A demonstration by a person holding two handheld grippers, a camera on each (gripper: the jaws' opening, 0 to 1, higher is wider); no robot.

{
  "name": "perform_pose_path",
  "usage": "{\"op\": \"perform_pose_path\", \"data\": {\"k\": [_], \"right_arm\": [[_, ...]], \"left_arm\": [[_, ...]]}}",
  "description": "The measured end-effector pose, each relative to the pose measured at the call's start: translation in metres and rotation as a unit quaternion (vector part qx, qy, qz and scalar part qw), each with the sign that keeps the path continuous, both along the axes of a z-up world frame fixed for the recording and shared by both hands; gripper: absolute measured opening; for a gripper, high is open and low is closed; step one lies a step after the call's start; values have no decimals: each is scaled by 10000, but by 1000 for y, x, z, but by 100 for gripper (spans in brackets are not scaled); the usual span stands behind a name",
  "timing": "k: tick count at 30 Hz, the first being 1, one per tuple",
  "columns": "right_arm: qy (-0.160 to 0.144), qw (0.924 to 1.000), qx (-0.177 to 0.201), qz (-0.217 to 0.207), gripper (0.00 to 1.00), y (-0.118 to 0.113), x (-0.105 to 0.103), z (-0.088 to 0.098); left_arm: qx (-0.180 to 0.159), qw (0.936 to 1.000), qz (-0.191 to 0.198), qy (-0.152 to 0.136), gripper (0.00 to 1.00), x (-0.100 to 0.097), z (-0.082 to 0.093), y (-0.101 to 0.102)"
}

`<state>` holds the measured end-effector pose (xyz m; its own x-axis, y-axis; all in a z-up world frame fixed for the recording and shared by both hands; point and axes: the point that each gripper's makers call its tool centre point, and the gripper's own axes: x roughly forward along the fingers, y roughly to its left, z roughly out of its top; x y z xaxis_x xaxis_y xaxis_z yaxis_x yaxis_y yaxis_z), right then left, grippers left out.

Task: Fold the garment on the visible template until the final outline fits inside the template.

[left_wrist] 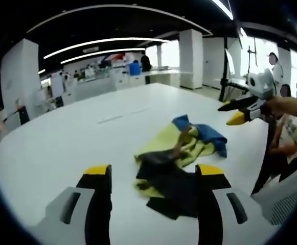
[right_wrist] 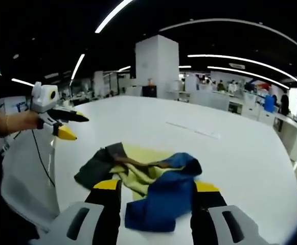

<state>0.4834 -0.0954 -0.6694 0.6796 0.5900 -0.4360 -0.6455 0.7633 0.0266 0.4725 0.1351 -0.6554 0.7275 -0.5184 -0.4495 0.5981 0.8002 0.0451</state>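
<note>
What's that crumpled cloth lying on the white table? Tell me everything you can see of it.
The garment is a soft, limp fabric piece in colour blocks: pale yellow in the middle, dark grey or black at one end, blue at the other. It lies crumpled and bunched, not flat or neatly folded, with a brownish streak across the yellow. It rests on the white table. Neither gripper touches it; both are held above, jaws open.

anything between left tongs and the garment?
Nothing. In the left gripper view, the open left tongs sit just short of the crumpled garment, with bare white table between them. The garment's dark end already reaches the right-hand jaw.
</note>
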Motion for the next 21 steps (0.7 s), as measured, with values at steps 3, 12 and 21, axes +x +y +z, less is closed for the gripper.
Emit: {"op": "perform_pose_path", "data": {"k": [3,12,21], "right_arm": [[-2,10000,21,56,50,2,9,-1],[76,9999,-30,122,43,0,33,-11],[55,9990,-187,409,39,6,54,-19]], "left_arm": [[12,10000,-64,-8,58,5,-4,-4],[71,9993,-259,266,51,16,-26,-18],[242,9984,-405,295,45,29,-40,-29]]}}
